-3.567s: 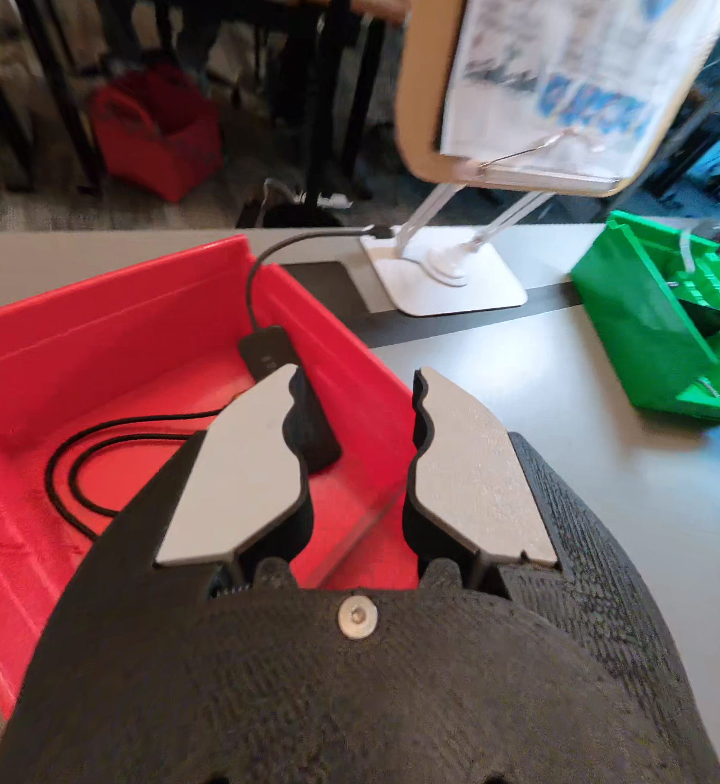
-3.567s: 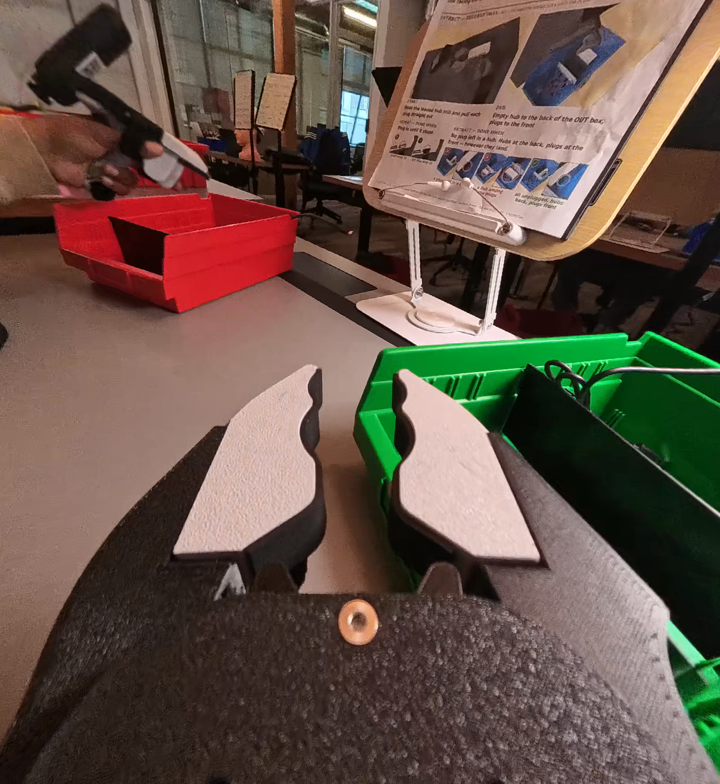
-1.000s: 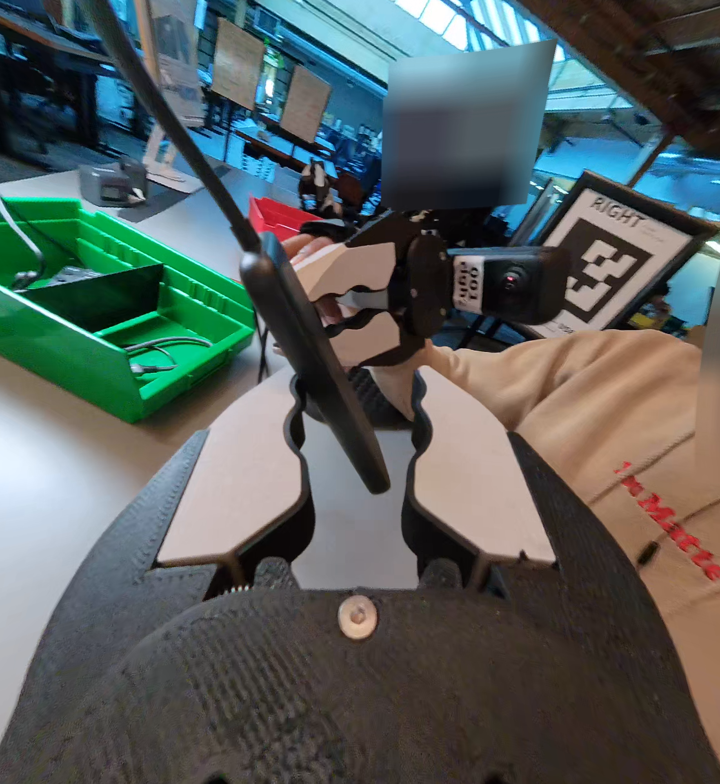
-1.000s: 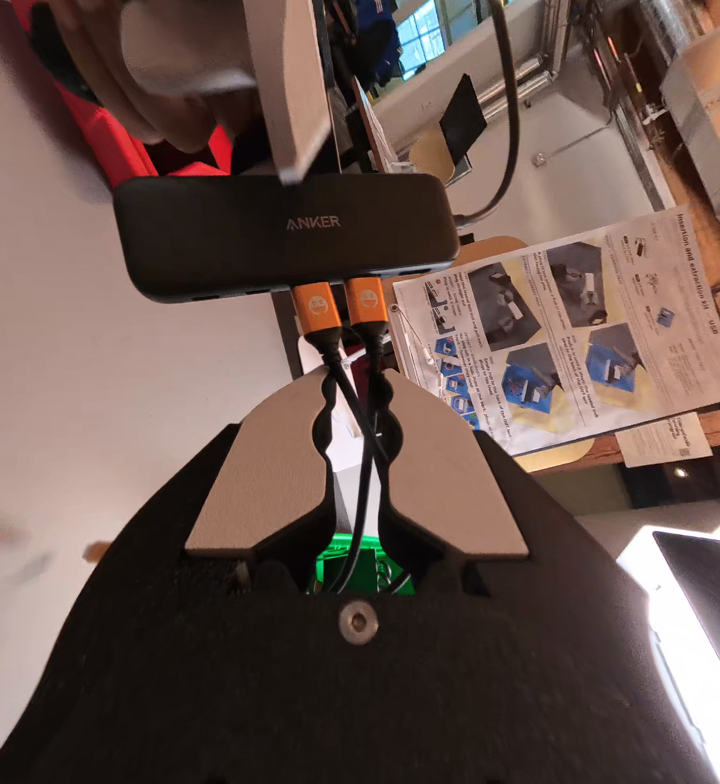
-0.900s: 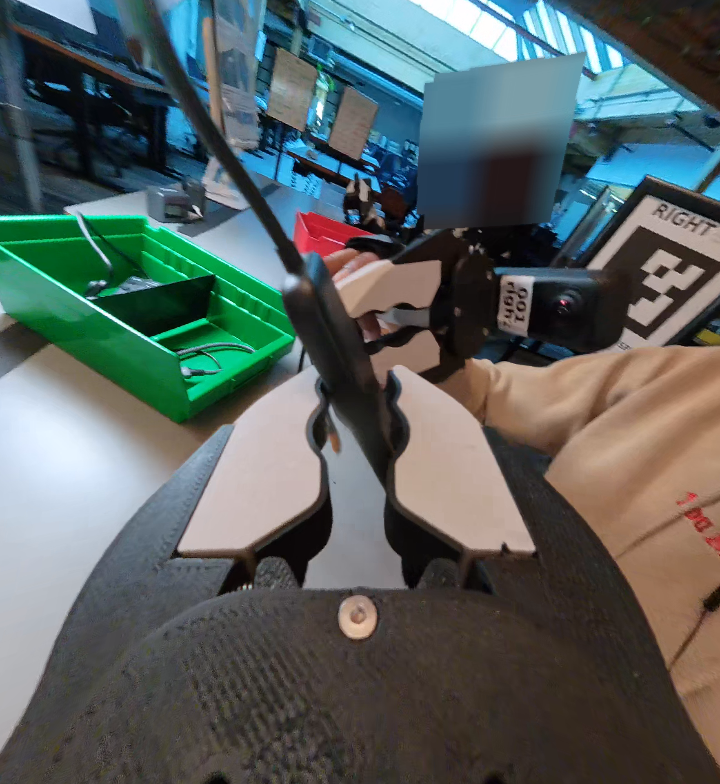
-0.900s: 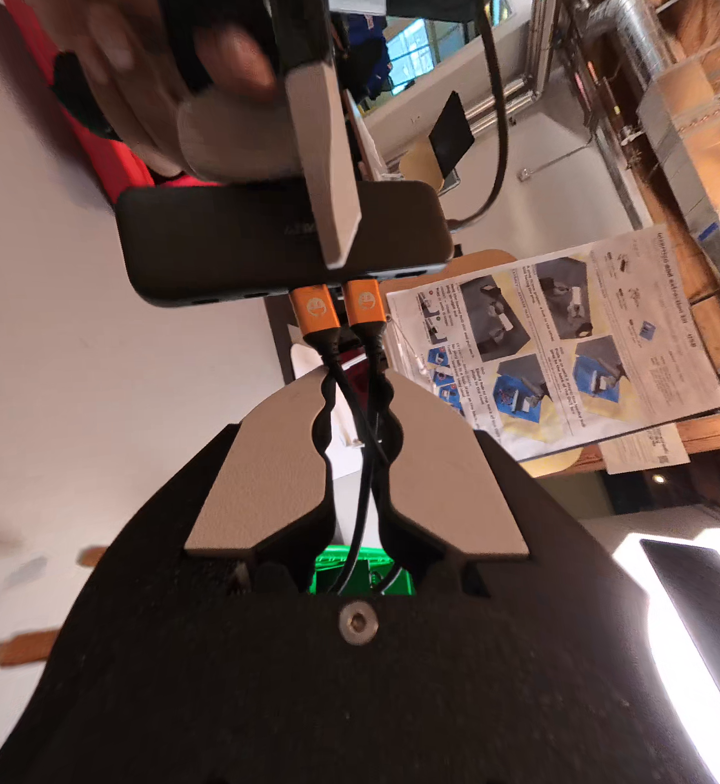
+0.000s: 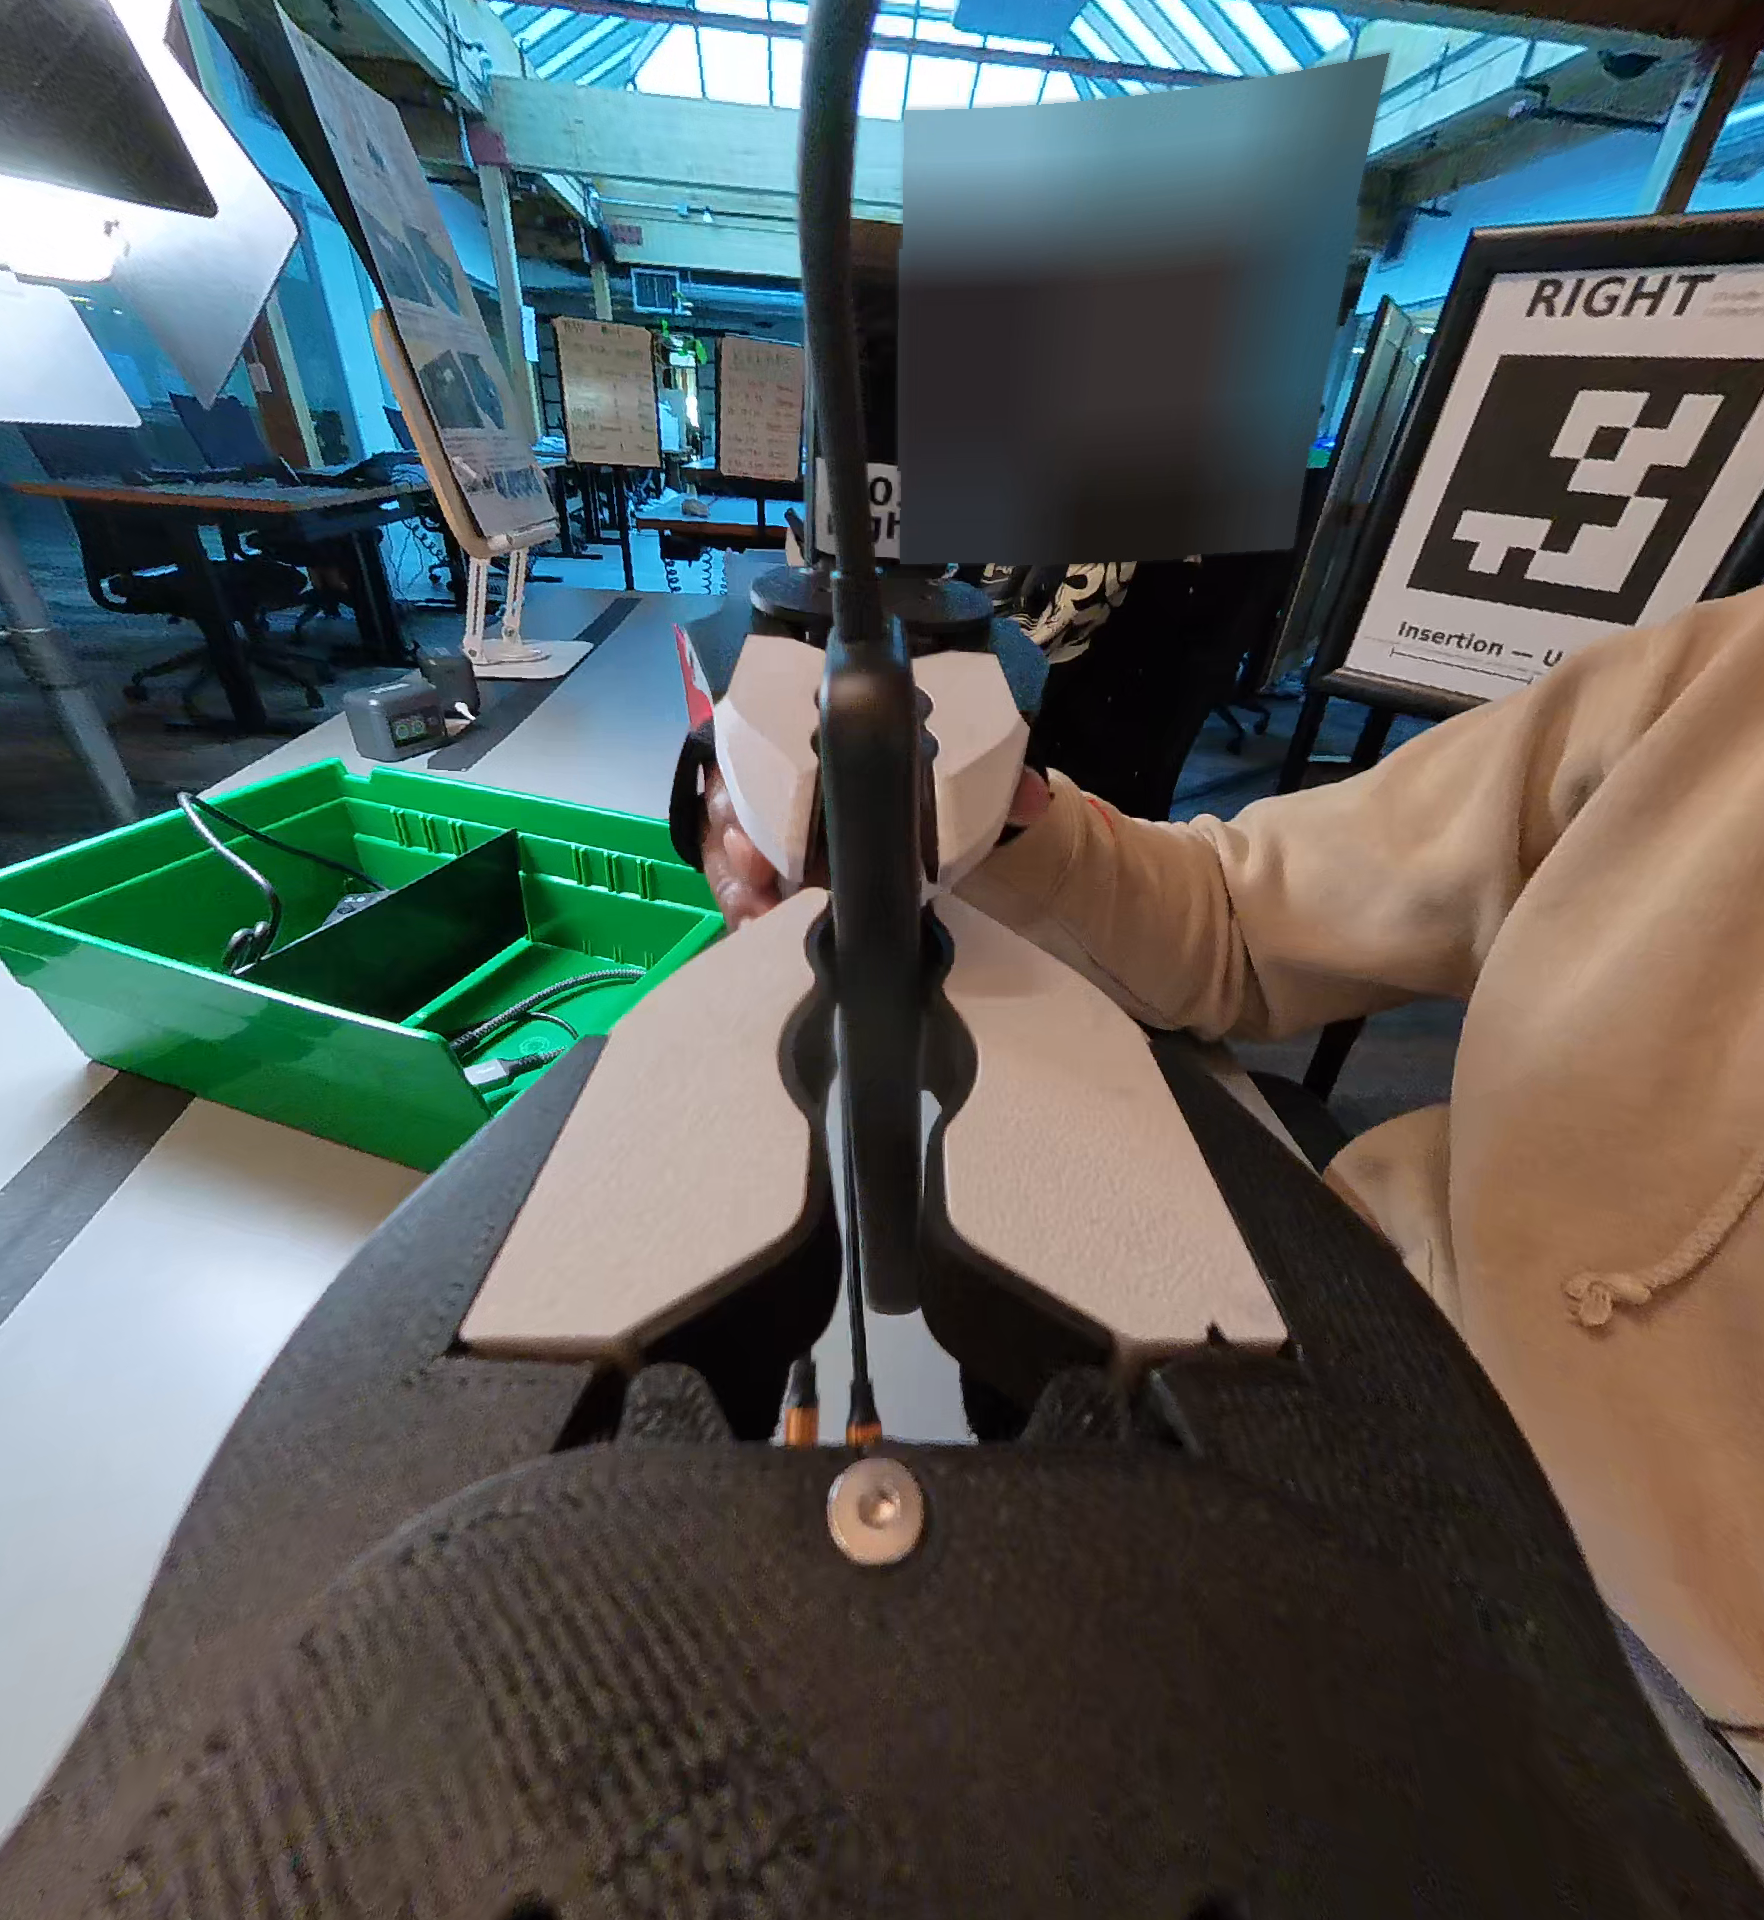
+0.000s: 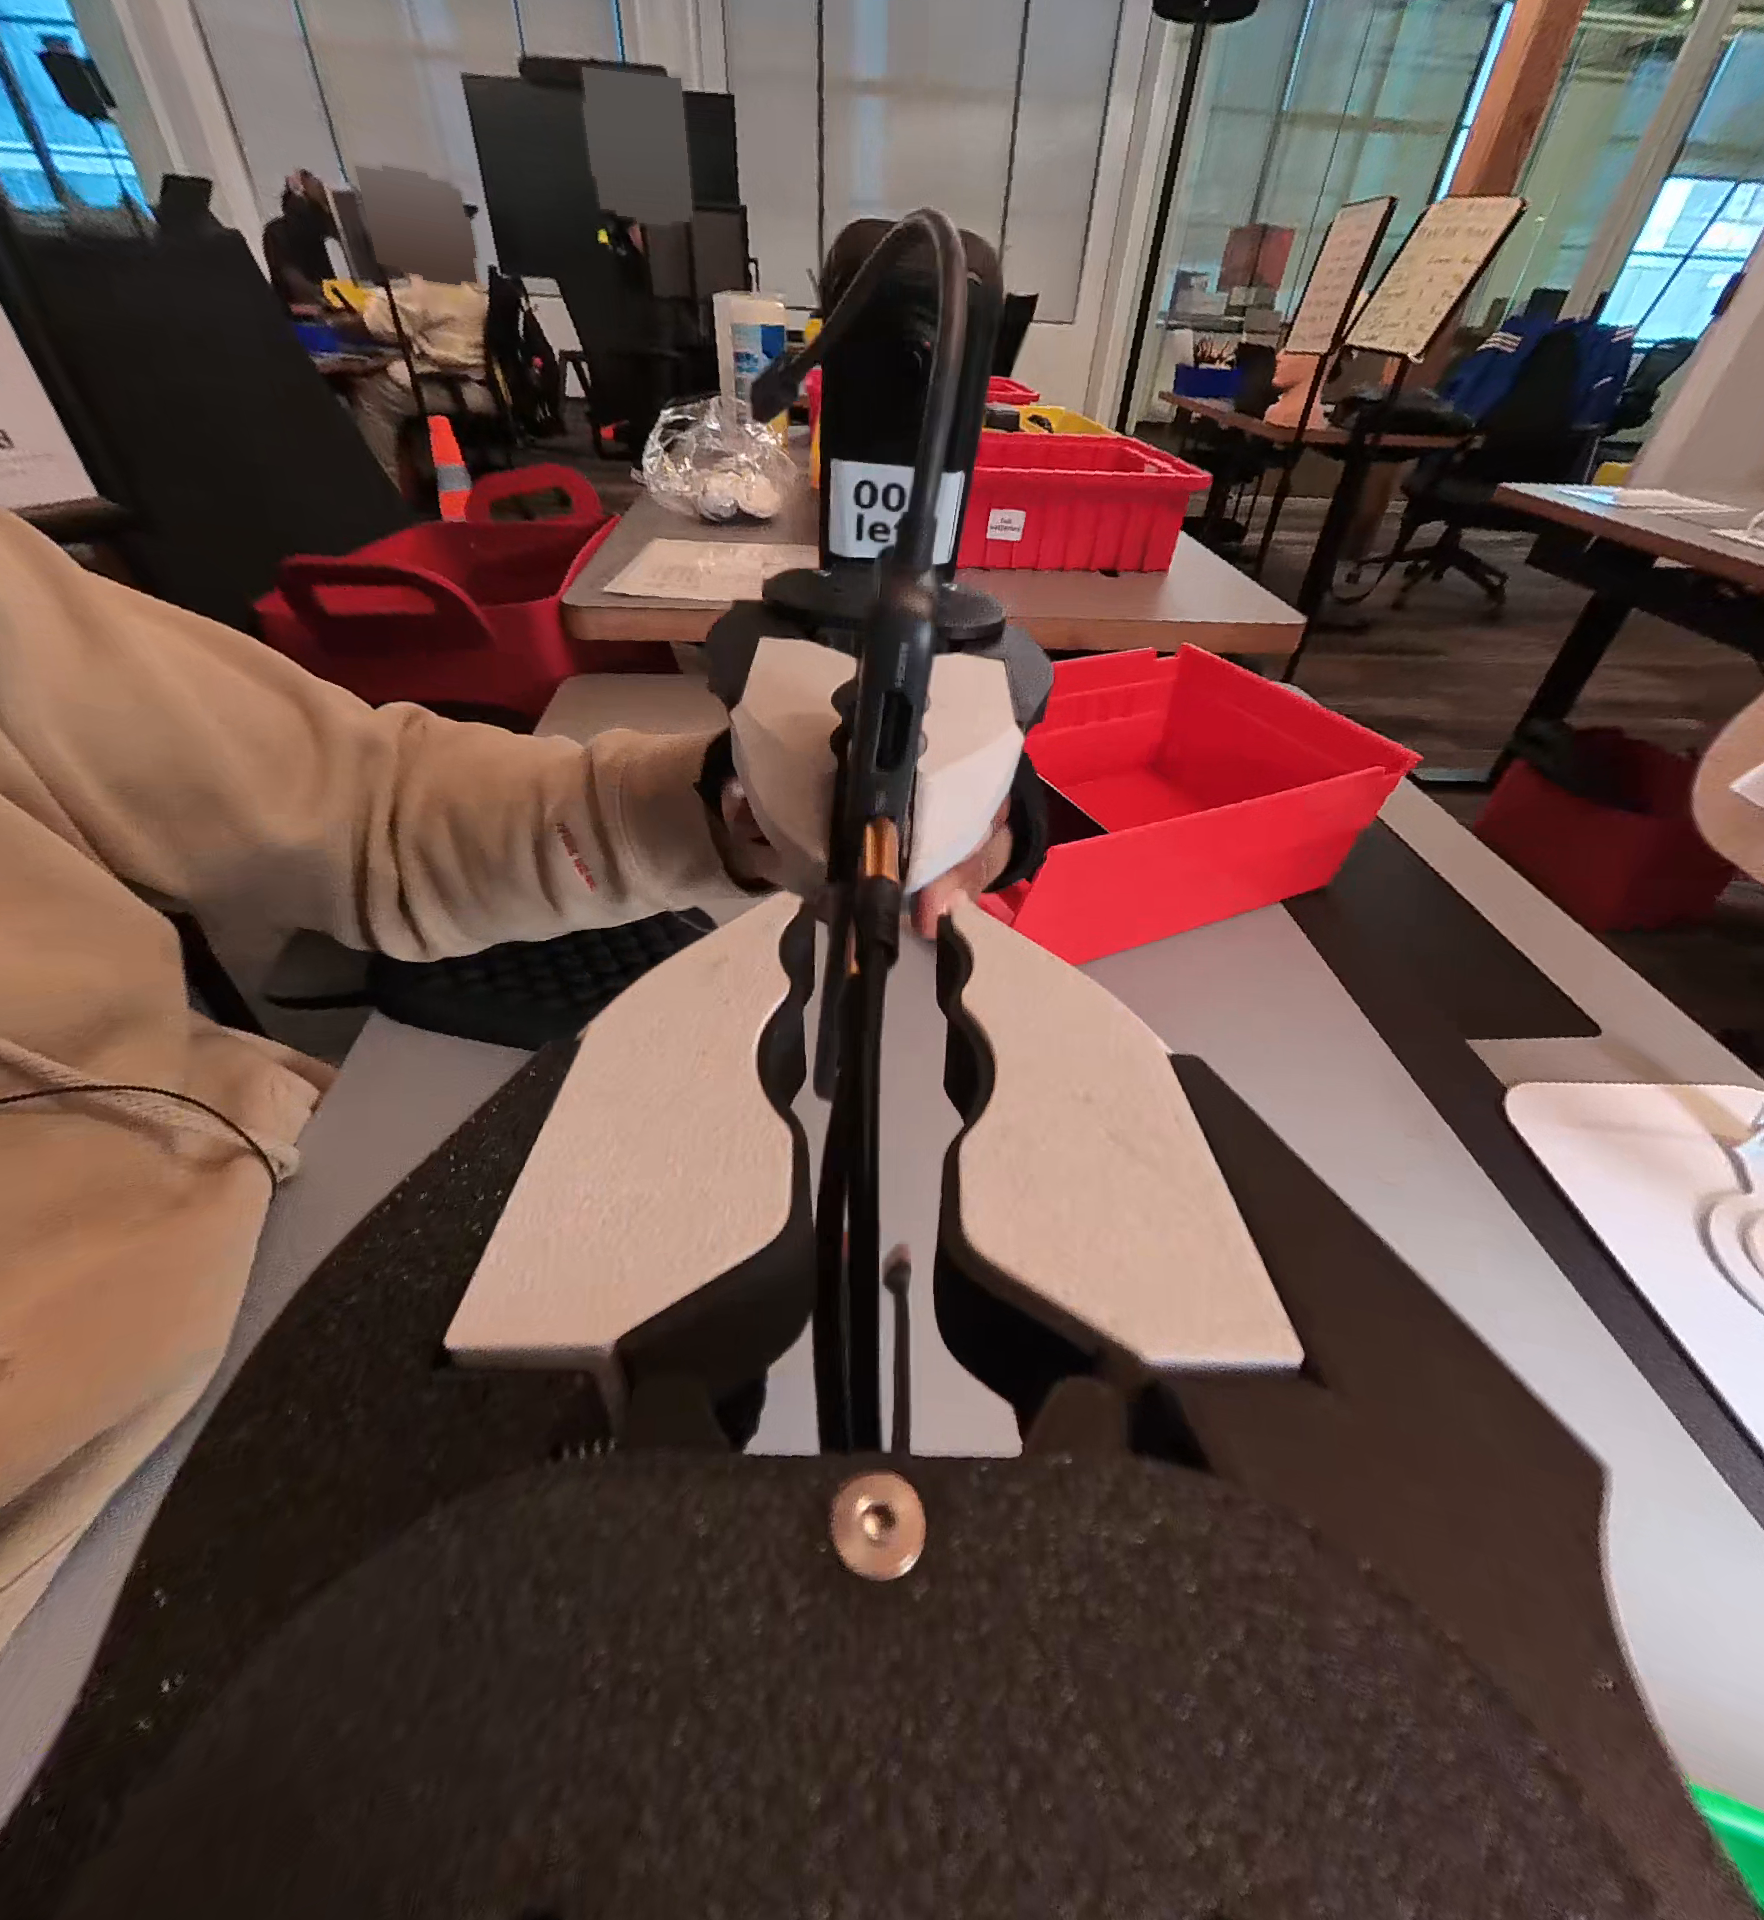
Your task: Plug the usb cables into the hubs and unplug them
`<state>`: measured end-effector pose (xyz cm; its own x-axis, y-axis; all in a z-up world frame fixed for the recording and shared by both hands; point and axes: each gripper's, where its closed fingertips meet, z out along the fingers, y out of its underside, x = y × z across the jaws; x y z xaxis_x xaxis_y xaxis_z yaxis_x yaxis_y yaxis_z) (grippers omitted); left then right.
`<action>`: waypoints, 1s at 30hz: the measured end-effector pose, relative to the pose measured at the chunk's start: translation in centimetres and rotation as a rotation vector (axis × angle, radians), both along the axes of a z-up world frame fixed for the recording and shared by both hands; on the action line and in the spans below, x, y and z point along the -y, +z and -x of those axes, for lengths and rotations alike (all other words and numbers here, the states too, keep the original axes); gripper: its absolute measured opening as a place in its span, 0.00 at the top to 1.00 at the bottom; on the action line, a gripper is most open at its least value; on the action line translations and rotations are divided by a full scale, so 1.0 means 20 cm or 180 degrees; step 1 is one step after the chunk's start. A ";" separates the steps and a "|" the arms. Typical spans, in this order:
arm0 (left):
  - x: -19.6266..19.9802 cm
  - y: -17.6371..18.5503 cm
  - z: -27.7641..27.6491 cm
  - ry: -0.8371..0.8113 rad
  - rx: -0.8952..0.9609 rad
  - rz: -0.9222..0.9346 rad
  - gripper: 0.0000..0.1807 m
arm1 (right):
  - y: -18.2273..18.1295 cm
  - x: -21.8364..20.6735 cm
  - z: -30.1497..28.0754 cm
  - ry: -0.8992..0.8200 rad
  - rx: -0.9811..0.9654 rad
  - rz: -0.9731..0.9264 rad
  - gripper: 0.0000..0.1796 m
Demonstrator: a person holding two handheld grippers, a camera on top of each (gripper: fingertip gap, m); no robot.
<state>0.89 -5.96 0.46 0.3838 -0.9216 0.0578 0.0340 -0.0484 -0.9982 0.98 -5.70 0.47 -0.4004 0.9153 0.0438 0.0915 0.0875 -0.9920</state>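
Left gripper [image 7: 873, 997] fingers clamp the hub [image 7: 873, 935] edge-on, long axis along them; right gripper [image 8: 873, 935] fingers sit narrowly apart around the cables [image 8: 847, 1195], orange plugs [image 8: 880, 847] just past their tips.

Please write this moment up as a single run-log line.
left gripper: shut on USB hub | right gripper: open around the orange-plug cables, not clamped | plugs: in the hub | bins: green bin, red bin
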 end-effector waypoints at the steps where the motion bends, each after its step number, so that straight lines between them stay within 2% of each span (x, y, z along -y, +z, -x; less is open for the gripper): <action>1: -0.01 -0.01 -0.01 0.0018 0.0010 -0.0001 0.93 | 0.00 0.01 0.01 -0.0018 -0.0010 -0.0008 0.89; 5: -0.02 0.00 -0.02 0.0092 0.0125 -0.0013 0.93 | 0.00 0.00 0.03 -0.0063 -0.0099 0.0111 0.95; 14: -0.02 0.06 -0.01 0.0297 -0.0023 -0.0091 0.93 | 0.04 0.00 0.03 0.0010 -0.0196 0.0126 0.96; 15: -0.02 0.08 0.02 0.0365 0.0007 -0.0139 0.93 | 0.05 -0.02 0.01 -0.0016 -0.0244 0.0122 0.96; 17: 0.00 0.25 0.22 0.0574 0.0453 -0.0267 0.93 | 0.13 -0.17 -0.09 -0.0176 -0.0415 0.0200 0.96; 19: 0.04 0.34 0.40 0.0785 0.0396 -0.0426 0.93 | 0.18 -0.25 -0.17 -0.0331 -0.0471 0.0038 0.96; 21: 0.09 0.39 0.48 0.0893 0.0331 -0.0509 0.93 | 0.22 -0.26 -0.19 -0.0428 -0.0529 -0.0087 0.96; 25: 0.10 0.41 0.50 0.0952 0.0273 -0.0501 0.93 | 0.24 -0.36 -0.23 -0.0648 -0.0571 0.0005 0.96; 30: 0.09 0.39 0.52 0.1006 0.0218 -0.0439 0.93 | 0.28 -0.56 -0.34 -0.1195 -0.0716 -0.0138 0.96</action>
